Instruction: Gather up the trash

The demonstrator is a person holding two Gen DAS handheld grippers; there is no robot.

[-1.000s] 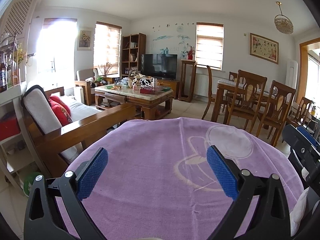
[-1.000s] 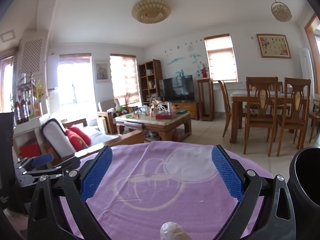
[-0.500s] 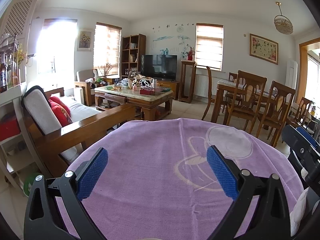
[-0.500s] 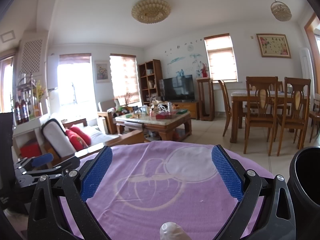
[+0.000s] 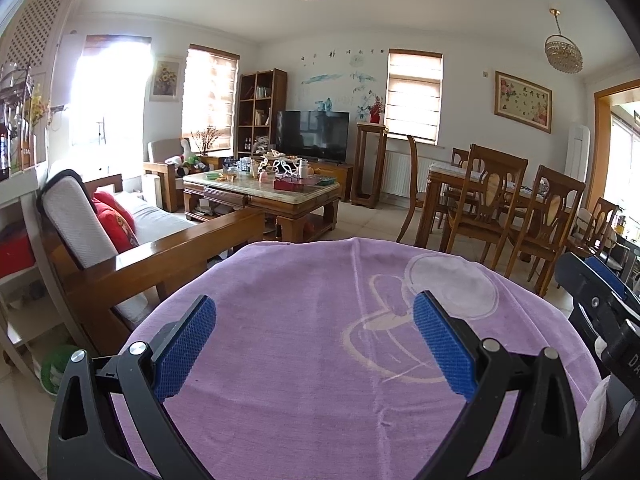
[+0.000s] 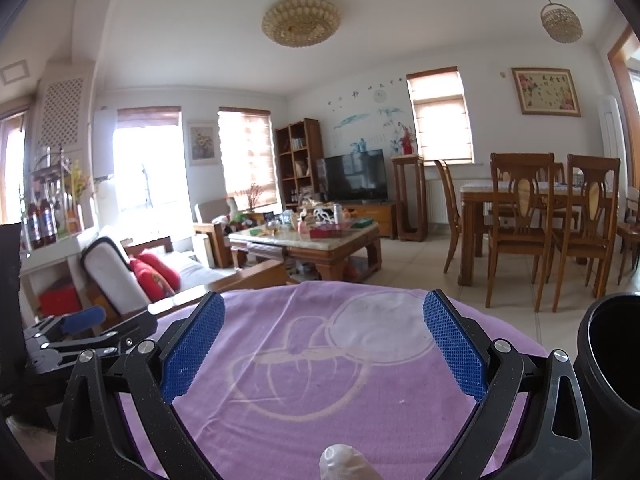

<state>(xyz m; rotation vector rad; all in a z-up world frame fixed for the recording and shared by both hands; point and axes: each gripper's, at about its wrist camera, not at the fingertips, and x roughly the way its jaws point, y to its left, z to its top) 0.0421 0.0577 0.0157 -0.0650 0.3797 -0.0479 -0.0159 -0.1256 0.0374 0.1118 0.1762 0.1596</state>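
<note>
A round table under a purple cloth point(image 5: 312, 320) fills the foreground of both wrist views point(image 6: 320, 360). My left gripper point(image 5: 314, 346) is open and empty above the cloth. My right gripper point(image 6: 324, 346) is open and empty too. A crumpled white wad point(image 6: 344, 462) lies on the cloth at the bottom edge, just below the right gripper. More white crumpled paper point(image 5: 596, 412) shows at the table's right edge in the left wrist view, beside the right gripper's body point(image 5: 600, 304). A black bin point(image 6: 612, 364) stands at the right of the table. The left gripper's body point(image 6: 80, 336) shows at the left.
A wooden sofa point(image 5: 132, 248) with red cushions stands left of the table. A cluttered coffee table point(image 5: 264, 192) lies beyond. Dining chairs and a table point(image 5: 500, 208) stand at the right. A shelf unit point(image 5: 16, 240) is at the far left.
</note>
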